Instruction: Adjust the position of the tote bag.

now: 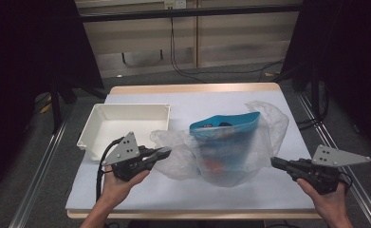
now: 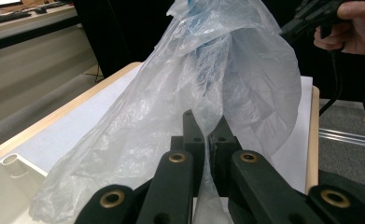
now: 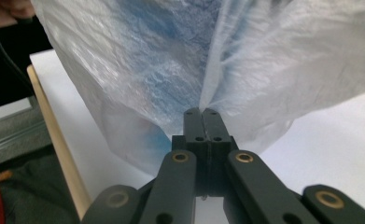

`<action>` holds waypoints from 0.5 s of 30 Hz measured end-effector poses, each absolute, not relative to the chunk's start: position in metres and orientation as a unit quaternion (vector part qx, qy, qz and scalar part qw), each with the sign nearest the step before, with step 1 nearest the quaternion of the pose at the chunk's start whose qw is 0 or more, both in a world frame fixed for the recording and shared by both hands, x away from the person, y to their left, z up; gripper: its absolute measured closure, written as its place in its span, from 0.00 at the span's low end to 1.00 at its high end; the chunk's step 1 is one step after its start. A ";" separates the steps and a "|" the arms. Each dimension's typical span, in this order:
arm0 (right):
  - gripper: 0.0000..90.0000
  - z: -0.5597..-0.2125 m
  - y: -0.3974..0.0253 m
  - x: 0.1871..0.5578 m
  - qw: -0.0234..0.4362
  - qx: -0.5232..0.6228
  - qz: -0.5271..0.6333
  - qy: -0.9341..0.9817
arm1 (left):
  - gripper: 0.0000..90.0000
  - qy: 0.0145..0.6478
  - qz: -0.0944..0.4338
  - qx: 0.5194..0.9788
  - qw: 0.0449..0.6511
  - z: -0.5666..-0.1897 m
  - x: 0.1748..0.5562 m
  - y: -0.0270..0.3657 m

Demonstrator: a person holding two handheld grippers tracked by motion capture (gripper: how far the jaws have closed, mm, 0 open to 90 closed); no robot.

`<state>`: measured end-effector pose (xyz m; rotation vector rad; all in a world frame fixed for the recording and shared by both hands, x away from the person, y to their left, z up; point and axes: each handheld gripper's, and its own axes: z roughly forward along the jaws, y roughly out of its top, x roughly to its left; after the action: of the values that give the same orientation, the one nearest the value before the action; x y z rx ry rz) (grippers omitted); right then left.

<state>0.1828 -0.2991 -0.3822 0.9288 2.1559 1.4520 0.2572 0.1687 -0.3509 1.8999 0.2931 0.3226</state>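
Observation:
A clear plastic bag (image 1: 230, 147) stands in the middle of the table with a blue packet (image 1: 226, 142) upright inside it. My left gripper (image 1: 166, 152) is shut on the bag's crumpled left edge. In the left gripper view the film (image 2: 208, 79) rises from between the pinched jaws of my left gripper (image 2: 206, 125). My right gripper (image 1: 273, 162) is shut on the bag's right side. In the right gripper view a fold of the plastic (image 3: 283, 60) is caught at the tips of my right gripper (image 3: 202, 113), and the blue packet (image 3: 147, 51) shows through it.
A white tray (image 1: 94, 121) stands on the table's left half, just behind my left hand. The white table cover (image 1: 173, 185) reaches the wooden front edge. Metal rails run along both sides of the table. The other hand (image 2: 353, 25) shows beyond the bag.

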 end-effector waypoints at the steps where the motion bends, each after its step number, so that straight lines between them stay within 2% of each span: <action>1: 1.00 -0.386 -0.298 0.183 0.188 0.331 0.511 0.770 | 0.99 0.128 0.135 0.804 0.564 -0.352 0.257 0.167; 9: 1.00 -0.405 -0.293 0.190 0.163 0.342 0.500 0.778 | 0.99 0.122 0.131 0.817 0.548 -0.359 0.259 0.165; 15: 1.00 -0.415 -0.295 0.188 0.160 0.348 0.498 0.778 | 0.99 0.124 0.106 0.816 0.555 -0.366 0.253 0.166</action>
<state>0.1883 -0.2945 -0.4146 0.9934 2.2233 1.4238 0.2529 0.1663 -0.3655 1.9277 0.2927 0.2499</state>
